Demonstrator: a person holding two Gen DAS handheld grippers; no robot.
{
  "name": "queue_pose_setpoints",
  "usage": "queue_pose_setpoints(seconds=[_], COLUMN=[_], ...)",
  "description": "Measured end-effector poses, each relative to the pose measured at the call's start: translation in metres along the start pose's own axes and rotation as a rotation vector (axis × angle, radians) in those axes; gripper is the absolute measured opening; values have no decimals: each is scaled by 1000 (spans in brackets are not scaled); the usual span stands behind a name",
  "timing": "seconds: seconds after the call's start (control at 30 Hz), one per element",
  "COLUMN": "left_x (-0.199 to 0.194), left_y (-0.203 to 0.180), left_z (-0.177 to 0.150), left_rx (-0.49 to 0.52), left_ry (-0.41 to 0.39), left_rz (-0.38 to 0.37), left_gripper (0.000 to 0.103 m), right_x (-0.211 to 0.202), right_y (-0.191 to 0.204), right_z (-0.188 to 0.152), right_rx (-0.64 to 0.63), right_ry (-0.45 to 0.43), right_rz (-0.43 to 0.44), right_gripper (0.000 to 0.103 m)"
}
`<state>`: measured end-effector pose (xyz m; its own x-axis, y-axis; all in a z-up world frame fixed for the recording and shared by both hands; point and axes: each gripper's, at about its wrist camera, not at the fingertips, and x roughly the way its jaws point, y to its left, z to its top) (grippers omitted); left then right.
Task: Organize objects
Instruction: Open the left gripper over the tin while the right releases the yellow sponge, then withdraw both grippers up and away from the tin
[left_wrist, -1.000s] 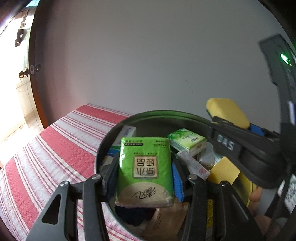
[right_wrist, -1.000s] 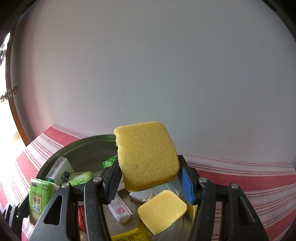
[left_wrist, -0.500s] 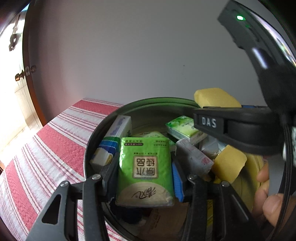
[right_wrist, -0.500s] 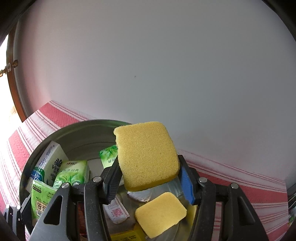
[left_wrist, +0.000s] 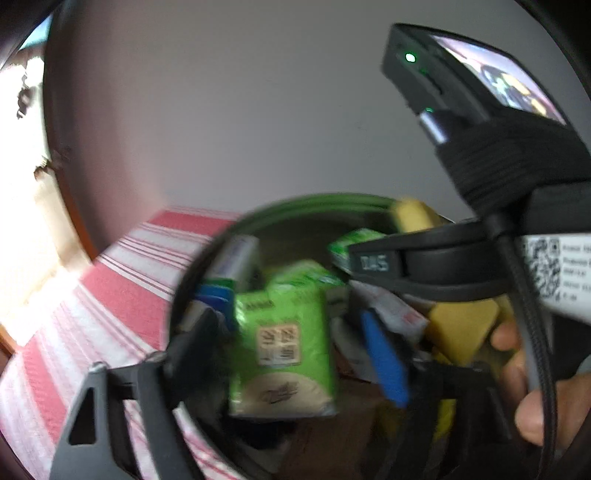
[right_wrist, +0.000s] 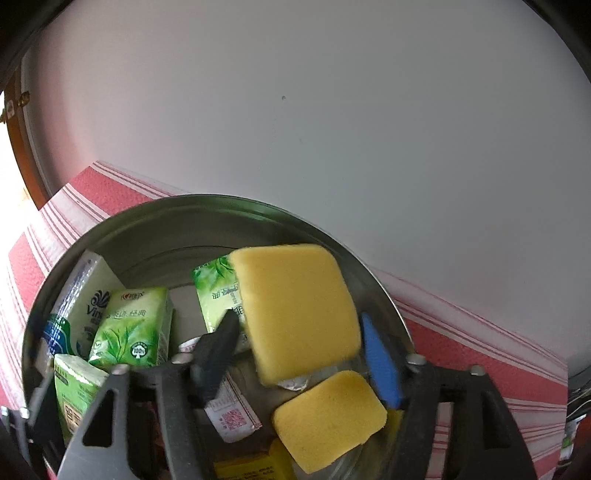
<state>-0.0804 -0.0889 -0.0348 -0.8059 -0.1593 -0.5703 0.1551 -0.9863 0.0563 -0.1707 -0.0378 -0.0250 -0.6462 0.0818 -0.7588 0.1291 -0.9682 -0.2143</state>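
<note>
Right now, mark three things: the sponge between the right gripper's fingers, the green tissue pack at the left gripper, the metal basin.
yellow sponge (right_wrist: 299, 310), right wrist view, centre of its face
green tissue pack (left_wrist: 282, 343), left wrist view, label panel
metal basin (right_wrist: 155, 225), right wrist view, inner wall

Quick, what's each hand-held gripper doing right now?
Left hand-held gripper: opening, green tissue pack slipping free.
Right hand-held gripper: opening, yellow sponge dropping out.

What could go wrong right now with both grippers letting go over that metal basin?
The yellow sponge is between the right gripper's opening jaws, close to the metal basin's far rim; it might bounce out onto the striped cloth.
The green tissue pack is dropping from the left gripper onto an already crowded pile and may settle crooked.
The two grippers are working close together and could knock each other.
</note>
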Motion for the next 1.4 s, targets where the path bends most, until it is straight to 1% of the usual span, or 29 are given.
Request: queue_pose_setpoints(seconds=[0.03,0.13,0.27,0.33,0.4,0.43,0.47,0.53,0.6,0.67,0.73,0.83,0.9,0.93,1.0,1.1,1.2,1.3,1.4], left_x=[-4,-15,-23,-25,-26,-28,-30,-35,-37,-37,-37,-38,-42,-43,-44,-46,-46,-47,-60], left_y=[0,5,13,14,18,21,24,37,51,60,61,53,45,43,40,40,40,35,31], left_z=[0,3,6,6,8,10,12,14,16,17,15,12,6,3,-2,-9,-15,-20,-25], left_rx=[3,-11,-39,-43,-47,-51,-58,-100,-168,-209,-215,-162,-124,-113,-111,-118,-133,-126,-99], left_ry=[-24,-81,-129,-140,-157,-173,-185,-218,-240,-244,-251,-265,-266,-262,-251,-252,-243,-227,-262], left_rz=[17,22,25,7,-35,-60,-72,-74,-49,-30,-13,28,39,38,22,25,16,-18,-14], left_gripper=[96,102,103,102,102,103,103,103,103,103,103,103,103,103,103,103,103,103,103], right_x=[-2,-14,-29,-44,-52,-55,-60,-65,-72,-76,-80,-85,-92,-97,-104,-110,-114,-112,-114], right_y=[-1,-4,-15,-31,-36,-40,-46,-55,-66,-71,-71,-70,-70,-77,-80,-80,-81,-80,-72], right_z=[0,0,-2,-9,-12,-14,-18,-26,-36,-49,-64,-85,-102,-107,-124,-133,-142,-147,-151], right_rx=[4,15,63,99,141,162,199,262,319,350,358,358,366,369,372,369,386,375,348], right_ry=[-13,-67,-120,-147,-184,-201,-227,-250,-266,-283,-290,-318,-348,-361,-385,-410,-408,-410,-415], right_rz=[1,-15,-12,44,133,154,197,262,292,282,235,173,135,119,68,23,39,43,24], right_gripper=[77,79,79,79,80,80,80,80,80,80,80,80,80,80,80,80,80,80,80])
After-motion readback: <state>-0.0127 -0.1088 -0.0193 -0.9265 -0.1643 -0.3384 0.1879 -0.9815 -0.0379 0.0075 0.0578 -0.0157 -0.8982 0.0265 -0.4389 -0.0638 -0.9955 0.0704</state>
